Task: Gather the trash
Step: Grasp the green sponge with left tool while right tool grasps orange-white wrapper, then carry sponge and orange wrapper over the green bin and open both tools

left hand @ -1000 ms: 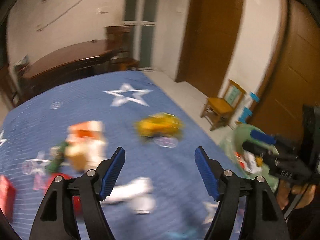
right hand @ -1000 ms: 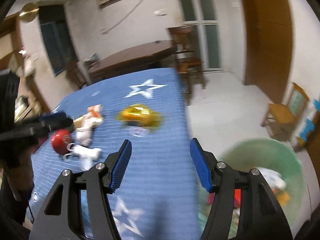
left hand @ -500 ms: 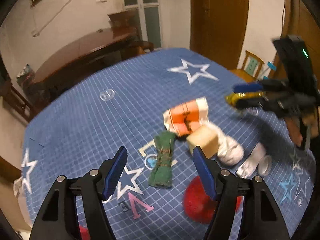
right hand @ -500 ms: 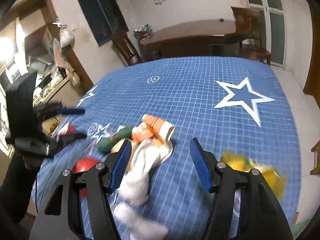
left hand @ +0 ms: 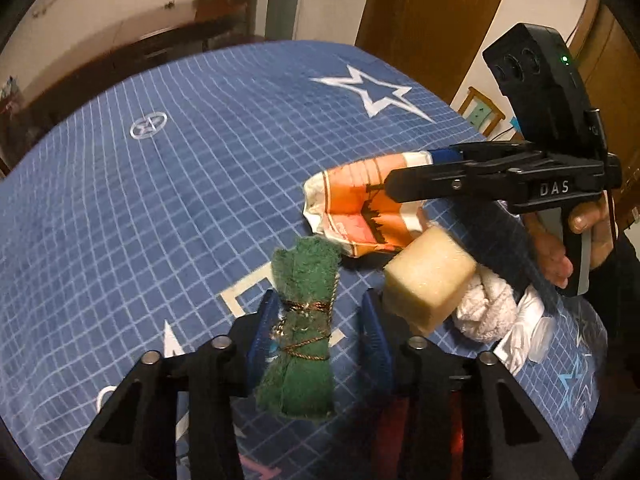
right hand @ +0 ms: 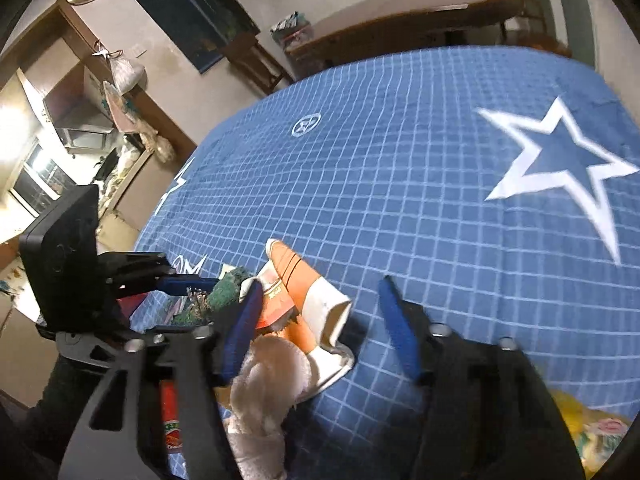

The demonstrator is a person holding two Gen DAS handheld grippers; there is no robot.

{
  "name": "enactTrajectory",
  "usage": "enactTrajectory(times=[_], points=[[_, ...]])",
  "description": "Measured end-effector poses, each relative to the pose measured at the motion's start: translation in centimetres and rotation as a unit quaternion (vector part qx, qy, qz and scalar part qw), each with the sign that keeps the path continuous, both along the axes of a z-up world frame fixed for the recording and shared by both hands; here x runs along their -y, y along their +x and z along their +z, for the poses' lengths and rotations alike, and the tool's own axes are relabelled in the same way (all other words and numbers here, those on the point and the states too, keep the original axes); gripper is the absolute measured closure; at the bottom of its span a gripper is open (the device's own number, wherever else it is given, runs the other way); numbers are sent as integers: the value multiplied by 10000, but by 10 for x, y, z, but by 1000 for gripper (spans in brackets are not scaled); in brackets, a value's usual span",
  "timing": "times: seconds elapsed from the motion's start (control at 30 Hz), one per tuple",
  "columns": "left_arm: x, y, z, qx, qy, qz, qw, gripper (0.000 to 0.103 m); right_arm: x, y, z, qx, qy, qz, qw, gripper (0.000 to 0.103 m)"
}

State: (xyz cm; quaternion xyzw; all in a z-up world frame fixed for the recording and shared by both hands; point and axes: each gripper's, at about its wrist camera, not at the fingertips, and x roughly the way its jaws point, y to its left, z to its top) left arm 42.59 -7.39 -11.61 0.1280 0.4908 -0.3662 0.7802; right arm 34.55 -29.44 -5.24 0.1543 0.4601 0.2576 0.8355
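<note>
A green scouring pad bundle (left hand: 302, 332) tied with wire lies on the blue star tablecloth (left hand: 180, 160). My left gripper (left hand: 318, 338) is open with its fingers on either side of the bundle. Beside it are a yellow sponge (left hand: 428, 282), a crumpled orange and white carton (left hand: 360, 210) and a white cloth (left hand: 486, 310). My right gripper (right hand: 324, 330) is open around the carton (right hand: 304, 304), and shows side-on in the left wrist view (left hand: 408, 176). The green bundle (right hand: 224, 292) also shows in the right wrist view.
A red can (right hand: 172, 420) lies low between the grippers. A yellow wrapper (right hand: 592, 428) lies at the cloth's right edge. A small clear cup (left hand: 540, 340) lies beside the white cloth. Wooden doors, a small chair (left hand: 482, 114) and a dark table stand beyond.
Both grippers swung from the green bin side to the pile and dropped low. The left now straddles the green bundle, and the right straddles the orange carton.
</note>
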Motion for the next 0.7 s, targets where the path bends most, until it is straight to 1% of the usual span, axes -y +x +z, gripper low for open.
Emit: enactTrajectory(times=[0.03, 0.07, 0.13, 0.2, 0.23, 0.27, 0.3, 0.37, 0.5, 0.57, 0.63, 0.7], points=[[-1, 1, -1, -6, -35, 11, 10000, 62, -1, 0, -2, -35, -23, 45, 10000, 70], [-2, 2, -1, -30, -69, 40, 10000, 64, -3, 0, -2, -57, -39, 59, 10000, 77], [-5, 7, -2, -45, -81, 216, 9997, 83, -2, -1, -2, -41, 65, 41, 10000, 80], [-9, 6, 0, -43, -150, 261, 9995, 87, -3, -4, 3, 41, 114, -12, 9999, 86], [-12, 5, 1, 44, -109, 281, 9995, 88, -2, -6, 6, 101, 132, -46, 9999, 92], [-11, 1, 3, 191, -5, 329, 9993, 88, 1, -9, 10, 150, 144, -76, 9998, 95], [-11, 0, 5, 299, 62, 397, 9987, 89, 1, -13, 17, 244, 57, -148, 9996, 95], [-15, -3, 16, 504, 50, 554, 9972, 89, -2, -18, 28, 399, -8, -188, 9990, 95], [-31, -17, 54, 991, -55, 934, 9907, 89, 1, -35, 54, 782, -45, -336, 9964, 96], [-35, -31, 73, 1250, -77, 1020, 9869, 89, 2, -44, 66, 959, -42, -406, 9946, 96], [-39, -48, 91, 1543, 20, 1225, 9804, 89, 2, -60, 83, 1216, -104, -457, 9915, 96], [-43, -64, 107, 1736, 34, 1467, 9738, 88, 0, -71, 94, 1387, -144, -466, 9891, 96]])
